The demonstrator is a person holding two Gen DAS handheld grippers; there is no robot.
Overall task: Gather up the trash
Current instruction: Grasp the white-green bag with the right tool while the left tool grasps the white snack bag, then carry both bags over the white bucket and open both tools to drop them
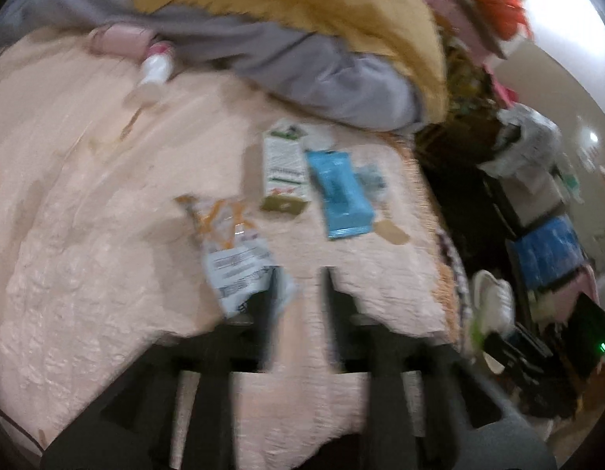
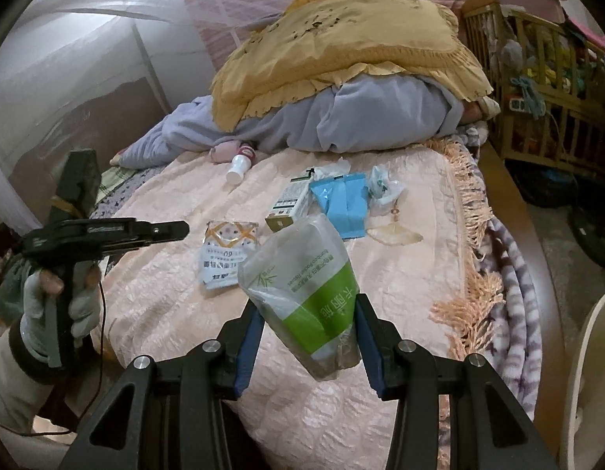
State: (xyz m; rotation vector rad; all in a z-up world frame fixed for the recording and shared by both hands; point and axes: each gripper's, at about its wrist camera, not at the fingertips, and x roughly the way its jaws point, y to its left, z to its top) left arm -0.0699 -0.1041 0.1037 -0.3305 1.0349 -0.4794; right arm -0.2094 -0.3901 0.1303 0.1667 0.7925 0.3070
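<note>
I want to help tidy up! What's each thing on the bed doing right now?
Green tissue pack: held in right gripper.
Left gripper: jaws open, empty.
Orange-patterned wrapper: lying flat, crumpled.
Small carton: lying down.
Blue packet: lying flat.
White bottle: on its side.

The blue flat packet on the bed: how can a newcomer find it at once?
Look at the pink bedspread, below the yellow pillow. Among the litter there, the blue packet lies between the upright white carton and a crumpled clear wrapper. It is the only blue piece.
</note>
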